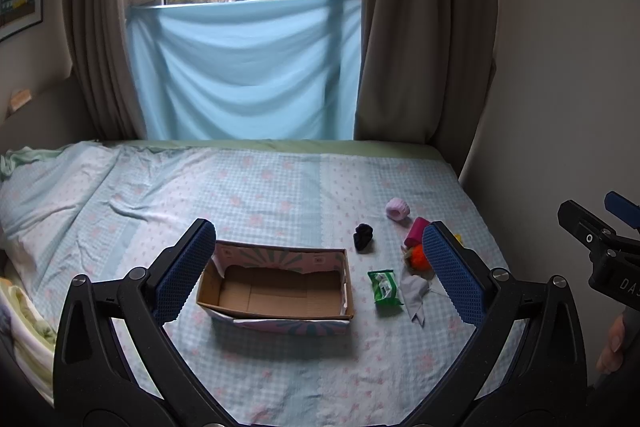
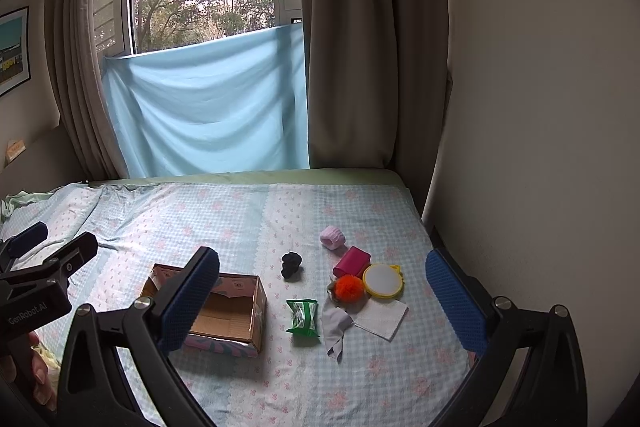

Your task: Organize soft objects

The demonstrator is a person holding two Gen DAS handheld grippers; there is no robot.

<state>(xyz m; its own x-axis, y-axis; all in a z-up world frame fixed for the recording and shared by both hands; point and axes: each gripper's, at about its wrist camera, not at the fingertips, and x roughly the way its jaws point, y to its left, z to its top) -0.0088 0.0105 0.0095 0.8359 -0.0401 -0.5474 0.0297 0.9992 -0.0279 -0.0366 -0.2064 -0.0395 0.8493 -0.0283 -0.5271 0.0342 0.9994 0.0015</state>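
An open empty cardboard box (image 1: 276,291) (image 2: 224,311) sits on the bed. To its right lie a black sock ball (image 1: 363,237) (image 2: 291,265), a pink knit roll (image 1: 398,209) (image 2: 333,237), a magenta roll (image 1: 416,231) (image 2: 352,261), an orange pompom (image 1: 420,259) (image 2: 349,287), a green packet (image 1: 385,286) (image 2: 304,317), a grey cloth (image 1: 414,295) (image 2: 336,327), a white napkin (image 2: 382,317) and a yellow-rimmed round pad (image 2: 383,279). My left gripper (image 1: 320,275) is open above the box. My right gripper (image 2: 324,303) is open above the objects.
The bed has a blue checked sheet (image 1: 256,187) and is bounded by a wall on the right (image 2: 540,147). A light-blue cloth (image 1: 244,67) and curtains hang at the window behind. Crumpled bedding (image 1: 24,307) lies at the left edge.
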